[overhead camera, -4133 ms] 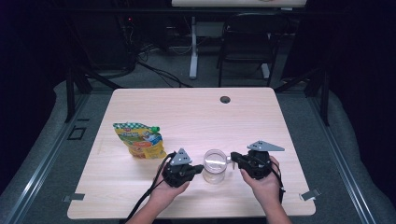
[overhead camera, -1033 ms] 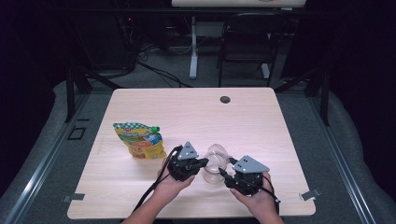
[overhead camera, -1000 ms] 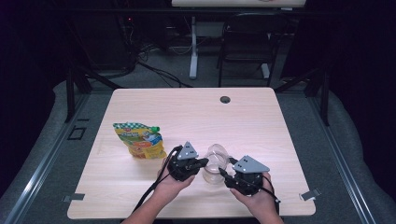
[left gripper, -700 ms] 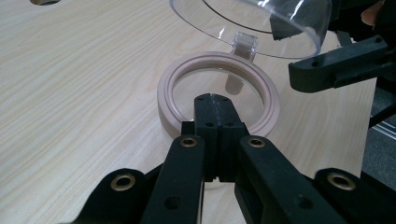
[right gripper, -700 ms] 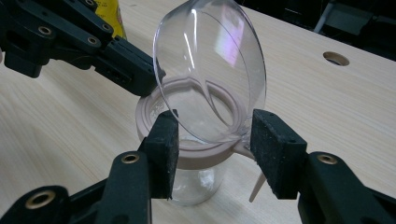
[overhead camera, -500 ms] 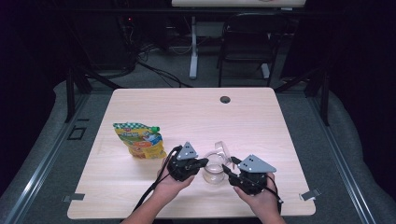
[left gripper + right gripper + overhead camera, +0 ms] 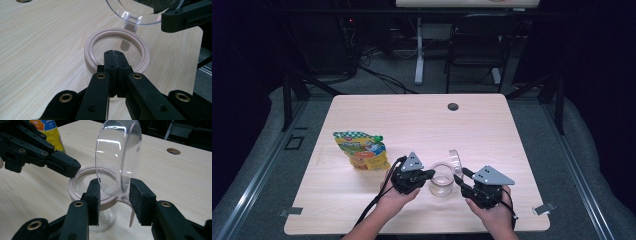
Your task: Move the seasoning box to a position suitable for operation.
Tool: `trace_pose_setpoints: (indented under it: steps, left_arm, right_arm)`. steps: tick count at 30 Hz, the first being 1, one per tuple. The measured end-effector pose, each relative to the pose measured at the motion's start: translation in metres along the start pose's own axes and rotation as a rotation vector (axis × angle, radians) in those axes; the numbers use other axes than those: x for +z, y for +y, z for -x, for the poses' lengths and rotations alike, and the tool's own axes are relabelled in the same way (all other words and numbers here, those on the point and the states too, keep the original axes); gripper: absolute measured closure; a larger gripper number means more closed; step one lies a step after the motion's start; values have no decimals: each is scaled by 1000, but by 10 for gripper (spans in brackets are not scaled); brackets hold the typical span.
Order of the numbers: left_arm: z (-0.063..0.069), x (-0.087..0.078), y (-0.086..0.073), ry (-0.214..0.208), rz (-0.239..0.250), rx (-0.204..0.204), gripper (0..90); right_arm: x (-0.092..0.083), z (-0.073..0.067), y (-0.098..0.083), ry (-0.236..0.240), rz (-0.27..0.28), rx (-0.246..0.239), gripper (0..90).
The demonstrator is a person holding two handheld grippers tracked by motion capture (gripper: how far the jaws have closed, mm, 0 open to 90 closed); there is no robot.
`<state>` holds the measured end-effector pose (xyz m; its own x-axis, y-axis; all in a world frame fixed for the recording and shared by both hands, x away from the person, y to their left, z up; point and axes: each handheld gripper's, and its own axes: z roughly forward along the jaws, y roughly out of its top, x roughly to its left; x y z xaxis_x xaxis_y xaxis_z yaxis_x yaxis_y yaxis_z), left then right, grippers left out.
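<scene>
Clear jar [image 7: 441,184] stands upright near the front edge of the table [image 7: 492,125], between my two grippers; pinkish ring collar [image 7: 117,51] around its mouth; nothing visible inside it, glass looks bare to the bottom. Clear hinged lid [image 7: 117,157] is flipped up on edge, attached at the collar's far side by a small clear hinge [image 7: 130,21].

My left gripper [image 7: 115,56]: jaws fully together, tips resting on the near rim of the collar (whether pinching it or just pressing, I cannot tell). My right gripper [image 7: 114,195]: jaws have just been closing, lid's lower edge between them; left pad looks to touch it, right pad apart from it, so no grip.

Yellow snack pouch [image 7: 362,150] lies flat to the left, well apart; its contents hidden. Lid's top is cut off in the left gripper view; jar's base is hidden behind my jaws.
</scene>
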<state>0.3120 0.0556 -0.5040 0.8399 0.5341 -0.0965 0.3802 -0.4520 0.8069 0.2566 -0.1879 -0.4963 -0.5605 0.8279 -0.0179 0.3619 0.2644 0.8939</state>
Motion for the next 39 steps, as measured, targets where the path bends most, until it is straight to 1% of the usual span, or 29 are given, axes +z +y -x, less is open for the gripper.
trace_pose_setpoints:
  steps: [1,2,3,5,7,8,15,18,20,22,26,32,35,36,39]
  left_arm:
    - [0,0,0,2,1,1,900]
    - [0,0,0,0,1,-2,900]
    - [0,0,0,0,1,-2,900]
    - [0,0,0,0,0,-1,900]
    - [0,0,0,0,-2,1,900]
    - [0,0,0,-1,0,-4,900]
    - [0,0,0,-1,1,-6,900]
    - [0,0,0,1,0,-5,900]
    - [0,0,0,1,-1,-3,900]
    - [0,0,-1,0,3,-7,900]
    - [0,0,-1,2,8,-5,900]
    - [0,0,-1,0,12,-13,900]
    - [-1,-2,-2,9,2,-11,900]
    - [-2,-5,-2,17,-1,-9,900]
    - [-3,-10,-3,23,7,-14,900]
  right_arm:
    - [0,0,0,0,0,0,615]
    - [-1,2,-1,-1,8,22,616]
    - [-1,2,-1,-1,8,22,616]
    - [-2,5,-1,-5,4,38,619]
    - [-2,8,-2,0,7,57,620]
    - [-2,9,-2,-1,7,66,621]
    - [-2,11,-3,-7,4,69,626]
    - [-3,12,-4,-7,2,79,628]
    - [-3,14,-4,-12,3,94,627]
    - [-4,16,-5,0,0,107,629]
    - [-3,15,-5,-3,0,103,628]
    - [-2,16,-4,-4,5,105,635]
    - [-2,17,-4,-8,-1,116,645]
    - [-1,18,-3,-4,5,128,651]
    - [0,20,-3,-4,2,135,657]
